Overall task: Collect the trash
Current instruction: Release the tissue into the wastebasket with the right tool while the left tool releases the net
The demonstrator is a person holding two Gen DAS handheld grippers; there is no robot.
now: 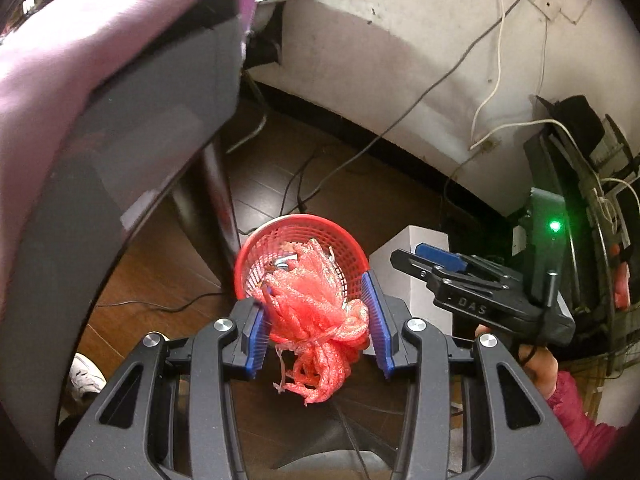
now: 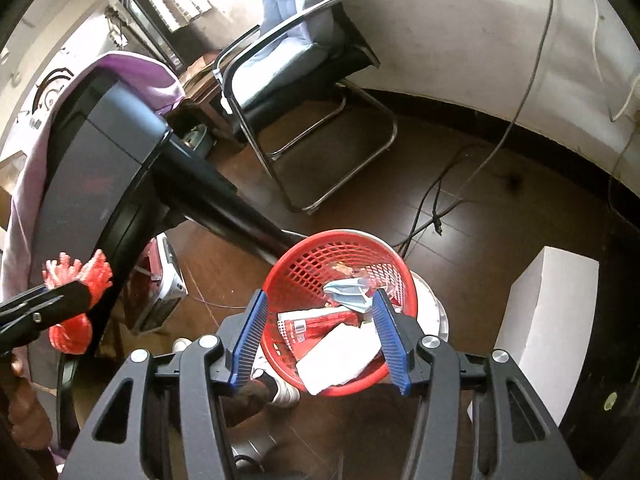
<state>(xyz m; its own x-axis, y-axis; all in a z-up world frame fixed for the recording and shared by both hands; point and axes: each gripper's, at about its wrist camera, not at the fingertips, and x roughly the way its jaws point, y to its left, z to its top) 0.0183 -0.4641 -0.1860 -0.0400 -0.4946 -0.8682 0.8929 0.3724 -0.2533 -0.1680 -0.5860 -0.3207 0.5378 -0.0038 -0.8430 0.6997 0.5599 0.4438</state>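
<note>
**Red foam netting held over the trash basket**

The left claw (image 1: 316,328) has its blue-padded fingers (image 1: 256,336) set apart, with a bundle of red foam netting (image 1: 320,320) between them. The left pad touches the bundle; whether the right pad presses on it cannot be told. In the right wrist view the same claw (image 2: 52,308) comes in at the left edge with the netting (image 2: 76,300) bulging out above and below its dark fingers, so the bundle hangs in the air beside the tabletop's corner.

Under the netting stands a red mesh basket (image 1: 256,248) on the wooden floor (image 1: 168,264), just off the tabletop's (image 1: 132,128) corner and near its dark leg (image 2: 224,208). The basket (image 2: 304,264) already holds a crumpled blue face mask (image 2: 348,292), a red printed wrapper (image 2: 316,322) and a white crumpled paper (image 2: 340,356).

The right claw (image 2: 320,340) hovers above the basket with its blue pads (image 2: 248,340) spread wide and nothing between them; in the left wrist view it (image 1: 432,260) sits to the right of the basket.

A pink cloth (image 1: 72,64) covers the tabletop. A white box (image 2: 548,320) stands on the floor right of the basket, a black chair (image 2: 304,92) with a pale blue jacket (image 2: 296,12) stands by the wall, and cables (image 2: 440,200) trail over the floor.
</note>
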